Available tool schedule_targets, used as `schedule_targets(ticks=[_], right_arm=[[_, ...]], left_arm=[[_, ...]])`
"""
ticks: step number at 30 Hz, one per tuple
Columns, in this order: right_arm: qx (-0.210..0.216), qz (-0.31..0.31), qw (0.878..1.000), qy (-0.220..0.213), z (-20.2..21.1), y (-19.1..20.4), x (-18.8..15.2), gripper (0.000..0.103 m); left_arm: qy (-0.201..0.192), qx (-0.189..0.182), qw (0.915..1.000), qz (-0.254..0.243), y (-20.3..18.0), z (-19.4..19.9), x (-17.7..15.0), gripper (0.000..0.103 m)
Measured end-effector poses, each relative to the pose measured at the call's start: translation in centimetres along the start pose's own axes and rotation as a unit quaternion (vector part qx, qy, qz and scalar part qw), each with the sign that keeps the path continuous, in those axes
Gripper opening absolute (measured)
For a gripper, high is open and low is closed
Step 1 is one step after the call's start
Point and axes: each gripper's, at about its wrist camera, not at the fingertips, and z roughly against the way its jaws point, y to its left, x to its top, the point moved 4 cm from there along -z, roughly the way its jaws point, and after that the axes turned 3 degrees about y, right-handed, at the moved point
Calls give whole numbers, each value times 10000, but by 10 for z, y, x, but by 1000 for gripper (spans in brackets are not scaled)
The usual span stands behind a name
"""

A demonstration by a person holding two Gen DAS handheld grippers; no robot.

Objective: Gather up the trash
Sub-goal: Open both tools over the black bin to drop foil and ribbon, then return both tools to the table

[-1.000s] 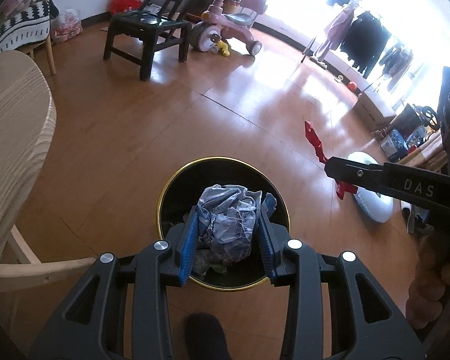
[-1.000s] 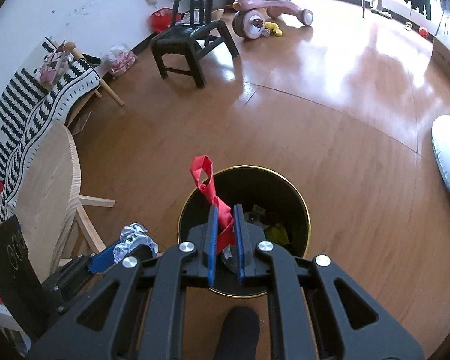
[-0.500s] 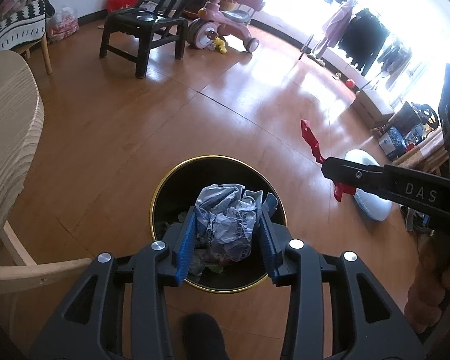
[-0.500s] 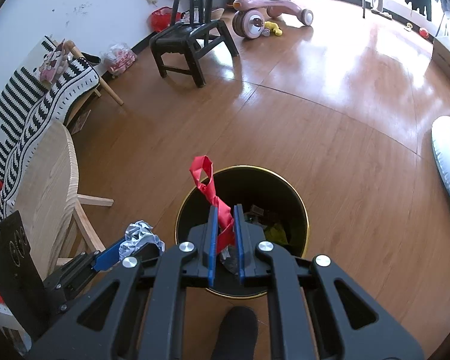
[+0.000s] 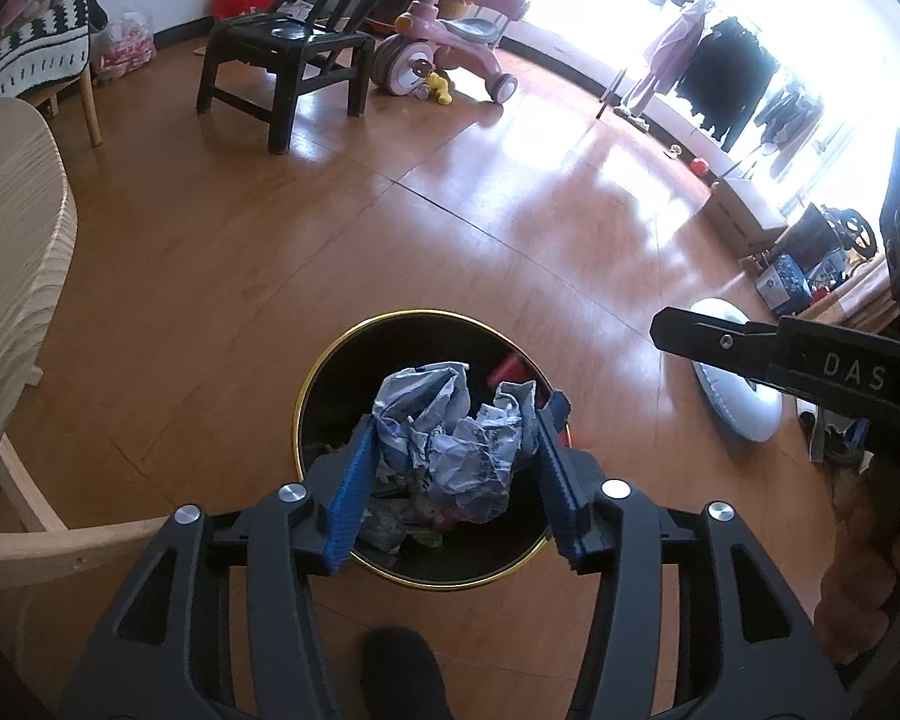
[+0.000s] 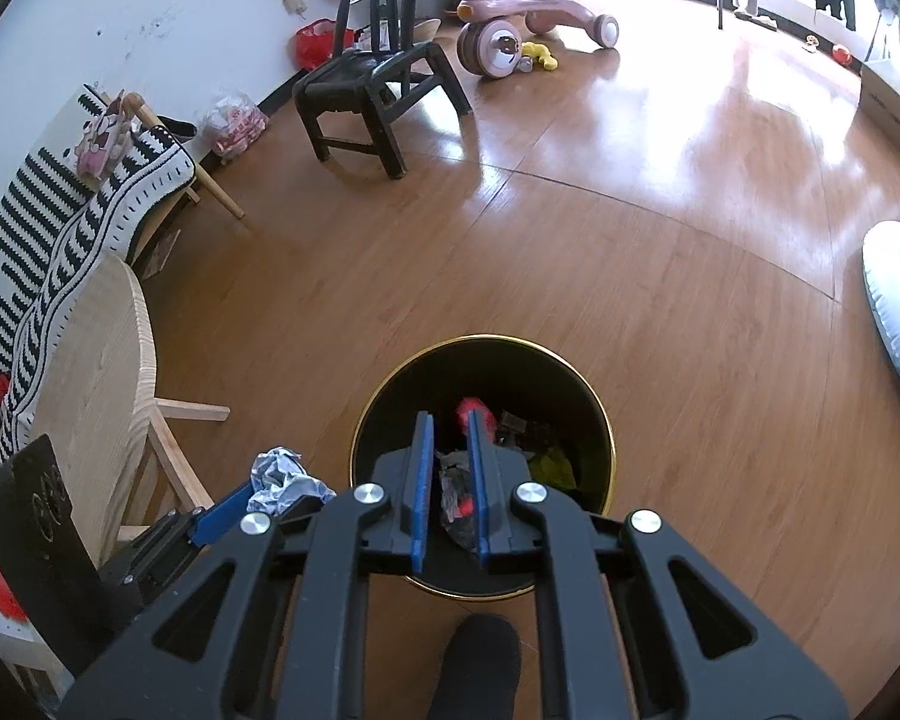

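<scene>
A black trash bin with a gold rim (image 5: pixel 306 387) (image 6: pixel 606 438) stands on the wooden floor below both grippers. My left gripper (image 5: pixel 453 450) is shut on a crumpled grey-blue wrapper (image 5: pixel 450 438) and holds it over the bin; the wrapper also shows in the right wrist view (image 6: pixel 279 477). My right gripper (image 6: pixel 448 438) is open and empty above the bin, its jaws a little apart. A red wrapper (image 6: pixel 469 409) lies inside the bin among other trash; it also shows in the left wrist view (image 5: pixel 506 369).
A light wooden chair (image 6: pixel 99 360) stands left of the bin. A black chair (image 6: pixel 378 78) and a pink ride-on toy (image 6: pixel 510 18) stand farther back. A white inflatable ring (image 6: pixel 897 306) lies on the floor to the right.
My right gripper has opened and let go of the red wrapper, which has dropped into the bin. My left gripper still holds the crumpled wrapper over the bin.
</scene>
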Motion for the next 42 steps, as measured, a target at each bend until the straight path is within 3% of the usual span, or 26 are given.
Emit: schedule_targets(ticks=[5, 7, 9, 10, 23, 29, 36, 42], right_arm=[[-5, -8, 10000, -7, 0, 0, 0, 12], [6, -5, 10000, -3, 0, -1, 1, 18], [-21, -18, 10000, -78, 2, -2, 2, 62], [-37, -14, 9999, -140, 5, -2, 2, 65], [-29, 48, 9998, -195, 9, 4, 2, 65], [40, 234, 9995, -215, 12, 25, 4, 67], [194, 720, 9968, -286, 14, 92, 0, 76], [529, 1220, 9905, -339, 11, 179, -10, 77]], left_arm=[[-13, -25, 10000, 0, -1, -2, 0, 59], [-19, -27, 10000, -8, -2, -1, 0, 65], [-32, -18, 10000, 0, -2, -1, 1, 72], [-59, -14, 10000, 12, -3, -1, 1, 75], [-73, -10, 10000, 39, -3, 2, 3, 82], [-292, 355, 9989, -39, 15, 28, 0, 91], [-681, 854, 9938, 203, 75, 92, -4, 93], [-1040, 1509, 9812, 609, 157, 164, -17, 94]])
